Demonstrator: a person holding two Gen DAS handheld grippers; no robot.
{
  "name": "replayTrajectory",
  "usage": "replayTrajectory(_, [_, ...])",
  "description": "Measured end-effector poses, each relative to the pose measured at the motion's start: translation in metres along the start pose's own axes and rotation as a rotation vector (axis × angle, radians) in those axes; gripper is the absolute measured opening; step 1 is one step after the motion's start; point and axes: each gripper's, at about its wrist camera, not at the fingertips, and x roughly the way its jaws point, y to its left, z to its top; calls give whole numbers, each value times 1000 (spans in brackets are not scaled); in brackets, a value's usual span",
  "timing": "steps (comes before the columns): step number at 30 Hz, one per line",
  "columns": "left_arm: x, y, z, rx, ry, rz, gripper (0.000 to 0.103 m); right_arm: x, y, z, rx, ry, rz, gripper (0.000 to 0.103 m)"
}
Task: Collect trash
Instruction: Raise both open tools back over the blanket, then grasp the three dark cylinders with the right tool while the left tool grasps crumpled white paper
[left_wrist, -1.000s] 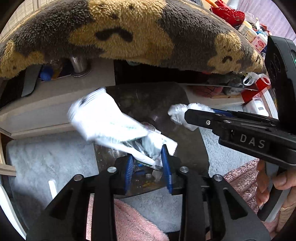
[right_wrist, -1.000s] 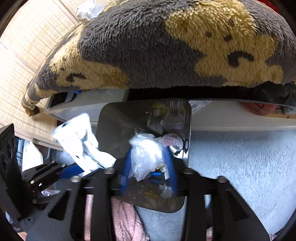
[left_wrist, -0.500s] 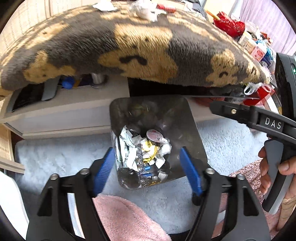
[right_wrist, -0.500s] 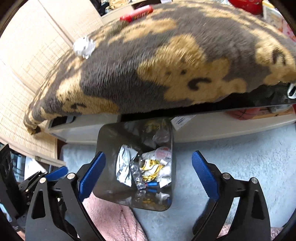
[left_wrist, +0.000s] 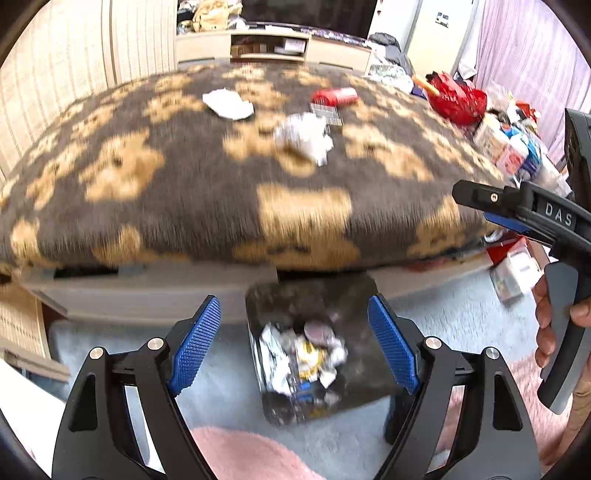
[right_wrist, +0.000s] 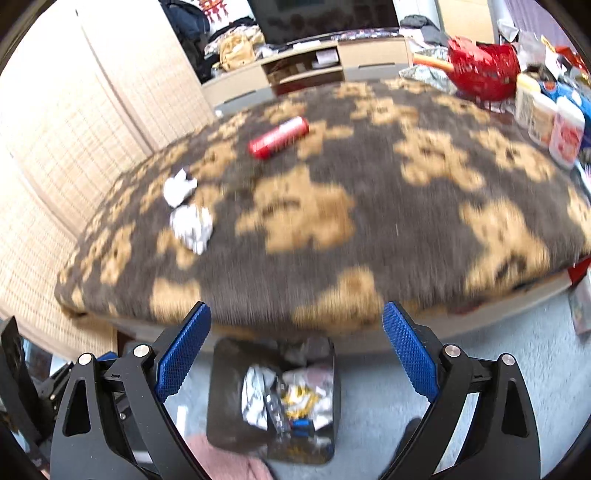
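Observation:
A dark trash bin (left_wrist: 354, 295) (right_wrist: 225, 369) stands on the pale carpet and holds wrappers and foil (left_wrist: 299, 362) (right_wrist: 288, 391). My left gripper (left_wrist: 293, 301) hovers above it, its jaws still opening with nothing between them. My right gripper (right_wrist: 295, 306) (left_wrist: 480, 199) is open and empty too. On the brown bear-patterned blanket (left_wrist: 184, 192) (right_wrist: 369, 206) lie a white tissue (left_wrist: 229, 103) (right_wrist: 180, 190), a crumpled white wrapper (left_wrist: 304, 138) (right_wrist: 192, 225) and a red packet (left_wrist: 334, 96) (right_wrist: 279, 137).
Red bag (left_wrist: 458, 99) (right_wrist: 484, 70) and bottles and cartons (right_wrist: 554, 122) crowd the blanket's right end. A low TV cabinet (left_wrist: 273, 44) stands behind, a woven blind (right_wrist: 74, 129) to the left. A pink cloth (left_wrist: 251, 458) lies near the bin. A hand (left_wrist: 554, 325) holds the right gripper.
Both grippers let go of their white wrappers over the bin and opened wide. Both then rose and tilted up, so the blanket's top came into view.

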Motion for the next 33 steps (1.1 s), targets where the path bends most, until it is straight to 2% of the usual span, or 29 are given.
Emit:
replayTrajectory(5, [12, 3, 45, -4, -47, 38, 85, 20, 6, 46, 19, -5, 14, 95])
replayTrajectory(12, [42, 6, 98, 6, -71, 58, 87, 67, 29, 103, 18, 9, 16, 95])
replayTrajectory(15, [60, 6, 115, 15, -66, 50, 87, 90, 45, 115, -9, 28, 16, 92])
replayTrajectory(20, [83, 5, 126, 25, -56, 28, 86, 121, 58, 124, -29, 58, 27, 81])
replayTrajectory(22, [92, 7, 127, 27, -50, 16, 76, 130, 58, 124, -19, 70, 30, 74])
replayTrajectory(24, [102, 12, 125, 18, -37, 13, 48, 138, 57, 124, -17, 79, 26, 74])
replayTrajectory(27, [107, 16, 122, 30, -47, 15, 34, 148, 58, 122, -29, 93, 17, 73])
replayTrajectory(33, [102, 23, 118, 39, -50, 12, 30, 159, 69, 114, -96, 82, -32, 75])
